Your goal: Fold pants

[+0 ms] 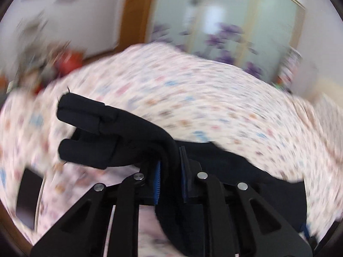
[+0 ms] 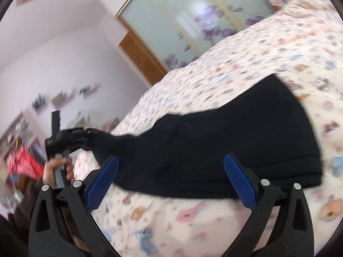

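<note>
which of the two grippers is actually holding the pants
The left gripper: its blue pads are clamped on a fold of the black pants. The right gripper is wide open, gripping nothing.

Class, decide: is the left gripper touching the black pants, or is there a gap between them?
Touching. The left wrist view shows the left gripper with its blue pads closed on a fold of the black pants, above the patterned bedsheet.

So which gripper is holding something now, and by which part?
The left gripper is shut on the black pants, pinching a bunched fold at their end. The right gripper is open and holds nothing.
</note>
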{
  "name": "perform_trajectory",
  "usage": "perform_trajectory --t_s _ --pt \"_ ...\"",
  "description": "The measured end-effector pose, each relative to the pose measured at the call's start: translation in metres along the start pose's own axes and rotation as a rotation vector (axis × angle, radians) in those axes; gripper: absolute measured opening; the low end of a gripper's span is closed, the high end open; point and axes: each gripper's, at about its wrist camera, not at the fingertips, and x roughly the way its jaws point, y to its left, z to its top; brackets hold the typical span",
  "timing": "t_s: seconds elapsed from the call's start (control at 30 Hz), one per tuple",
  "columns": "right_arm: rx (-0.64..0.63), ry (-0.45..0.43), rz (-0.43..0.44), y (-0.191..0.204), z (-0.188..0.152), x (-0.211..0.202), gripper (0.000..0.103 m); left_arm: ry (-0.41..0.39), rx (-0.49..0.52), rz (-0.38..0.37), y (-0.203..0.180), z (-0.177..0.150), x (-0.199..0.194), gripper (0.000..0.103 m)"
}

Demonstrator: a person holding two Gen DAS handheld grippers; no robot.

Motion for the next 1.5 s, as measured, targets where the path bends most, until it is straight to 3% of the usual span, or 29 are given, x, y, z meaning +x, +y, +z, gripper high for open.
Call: perform_trajectory --t_s 0.1,0.2,0.23,0.27,0.33,0.43,0.5,0.63,0.67,0.7,0.73,0.9,0.93,1.07,1.2,1.43,1.47,1.5 --pt "0.064 -0.071 -0.032 -0.018 0.010 -0.017 0.101 -0.018 0.176 -0.110 -0.079 -0.005 -0.003 0.012" --pt "0.126 -0.123 -0.063 -0.037 0.017 -0.033 0.101 0.003 0.285 -0.248 -0.141 -0.029 -0.003 0.009" --pt "0.140 -0.133 -0.074 -0.042 0.017 -0.037 0.101 0.020 0.320 -0.315 -0.161 -0.043 -0.004 0.009" --pt "0.153 -0.145 -0.091 -0.047 0.018 -0.042 0.101 0.041 0.348 -0.385 -0.176 -0.057 -0.004 0.000" --pt "0.187 -0.164 -0.123 -0.060 0.019 -0.050 0.101 0.074 0.425 -0.523 -0.211 -0.088 -0.010 0.000" --pt "0.242 -0.179 -0.143 -0.075 0.019 -0.058 0.101 0.065 0.594 -0.529 -0.252 -0.134 -0.014 0.000" --pt "0.251 -0.169 -0.133 -0.078 0.018 -0.060 0.101 0.147 0.578 -0.561 -0.260 -0.148 -0.002 0.000" --pt "0.238 -0.107 -0.006 -0.071 0.026 -0.050 0.101 0.202 0.460 -0.558 -0.233 -0.154 0.011 0.006" --pt "0.241 -0.069 0.041 -0.066 0.031 -0.040 0.101 0.206 0.410 -0.550 -0.219 -0.153 0.013 0.030" --pt "0.249 -0.043 0.073 -0.064 0.034 -0.032 0.101 0.201 0.365 -0.534 -0.205 -0.153 0.013 0.063" --pt "0.268 0.003 0.099 -0.063 0.040 -0.019 0.101 0.184 0.320 -0.509 -0.190 -0.153 0.012 0.070" --pt "0.418 0.191 0.102 -0.060 0.052 0.053 0.100 0.173 0.187 -0.402 -0.135 -0.154 0.014 0.075" --pt "0.447 0.209 0.097 -0.061 0.053 0.064 0.095 0.175 0.165 -0.388 -0.127 -0.154 0.014 0.077" --pt "0.509 0.266 0.097 -0.057 0.052 0.101 0.085 0.178 0.106 -0.372 -0.104 -0.155 0.014 0.083" --pt "0.530 0.340 0.017 -0.056 0.047 0.133 0.078 0.176 0.101 -0.366 -0.091 -0.158 0.012 0.085" --pt "0.471 0.269 -0.041 -0.049 0.056 0.158 0.075 0.185 0.090 -0.372 -0.085 -0.163 0.014 0.087" --pt "0.470 0.264 -0.051 -0.053 0.057 0.162 0.074 0.186 0.086 -0.374 -0.083 -0.164 0.013 0.087" --pt "0.465 0.261 -0.068 -0.054 0.056 0.166 0.062 0.187 0.083 -0.373 -0.082 -0.165 0.013 0.088"
